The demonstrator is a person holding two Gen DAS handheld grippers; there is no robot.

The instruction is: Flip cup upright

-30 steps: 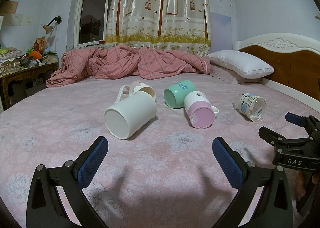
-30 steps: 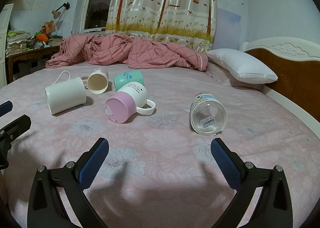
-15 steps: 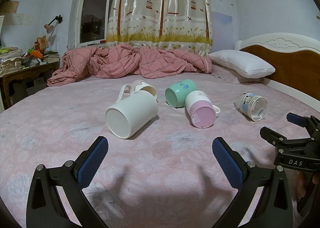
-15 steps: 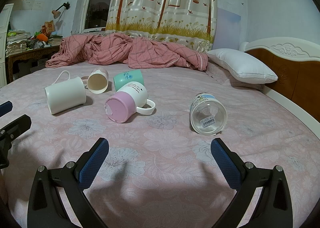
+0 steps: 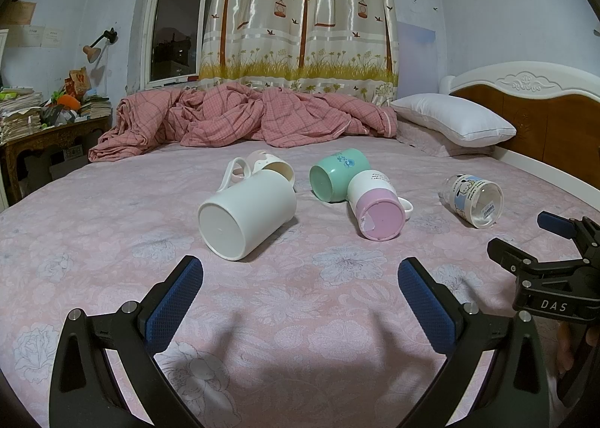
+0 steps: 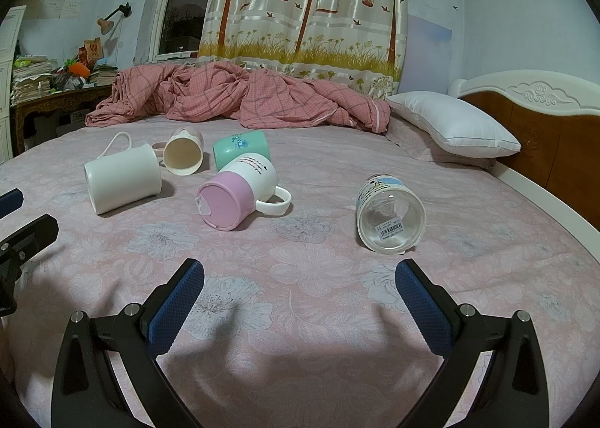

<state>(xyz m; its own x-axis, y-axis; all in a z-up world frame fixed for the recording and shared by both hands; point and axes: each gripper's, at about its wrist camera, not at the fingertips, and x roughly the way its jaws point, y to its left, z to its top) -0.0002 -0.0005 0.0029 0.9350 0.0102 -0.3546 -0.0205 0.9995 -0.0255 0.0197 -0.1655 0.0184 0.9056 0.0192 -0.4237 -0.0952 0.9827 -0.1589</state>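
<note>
Several cups lie on their sides on the pink floral bed. A large white mug (image 5: 249, 212) (image 6: 122, 178) lies at the left, a small cream cup (image 5: 272, 169) (image 6: 183, 156) behind it. A mint green cup (image 5: 337, 173) (image 6: 240, 146) and a pink-and-white mug (image 5: 377, 210) (image 6: 236, 195) lie in the middle. A clear glass cup with a cartoon print (image 5: 472, 199) (image 6: 390, 214) lies at the right. My left gripper (image 5: 300, 296) is open and empty, short of the white mug. My right gripper (image 6: 298, 296) is open and empty, short of the glass cup.
A crumpled pink quilt (image 5: 243, 116) lies at the back of the bed. A white pillow (image 5: 453, 120) rests by the wooden headboard (image 5: 543, 120) at the right. A cluttered desk (image 5: 41, 116) stands at the left. The right gripper shows at the left wrist view's right edge (image 5: 555, 278).
The left gripper has crept slightly forward toward the cups. The right gripper has stayed still. No cup has moved.
</note>
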